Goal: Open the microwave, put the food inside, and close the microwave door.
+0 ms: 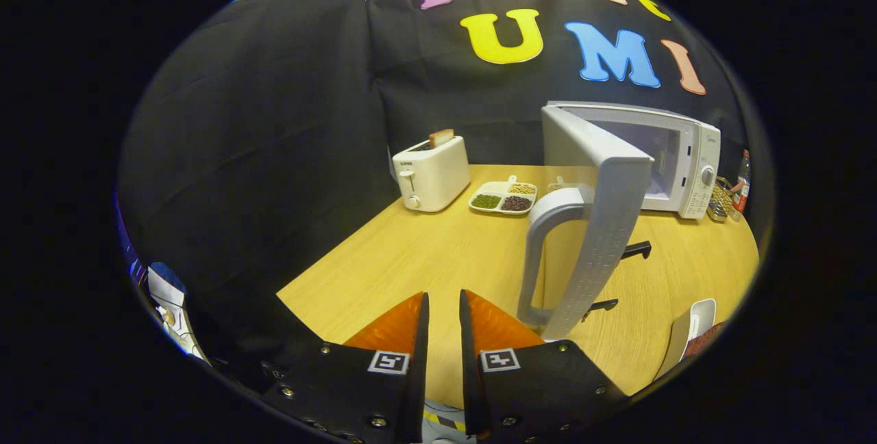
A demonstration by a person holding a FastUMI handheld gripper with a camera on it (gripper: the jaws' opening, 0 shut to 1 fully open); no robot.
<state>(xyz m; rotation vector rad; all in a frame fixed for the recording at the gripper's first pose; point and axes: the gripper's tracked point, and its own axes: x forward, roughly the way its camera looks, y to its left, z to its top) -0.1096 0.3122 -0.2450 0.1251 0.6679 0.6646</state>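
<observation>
The white microwave (692,156) stands at the back right of the wooden table (411,259). Its door (606,225) is swung wide open toward me, and the cavity behind it is lit. The door's grey handle (541,252) hangs just ahead and to the right of my fingers. A white dish (688,327) holding dark reddish food (709,338) sits on the table to the right, beyond the door, partly cut off. My gripper (444,293) is low over the table's near edge, its fingers drawn close together with only a thin gap. Nothing is between them.
A white toaster (431,173) with a slice of bread in it stands at the back left. A divided tray of beans (503,197) lies between the toaster and the microwave. A bottle (741,180) and a small rack (719,201) sit right of the microwave.
</observation>
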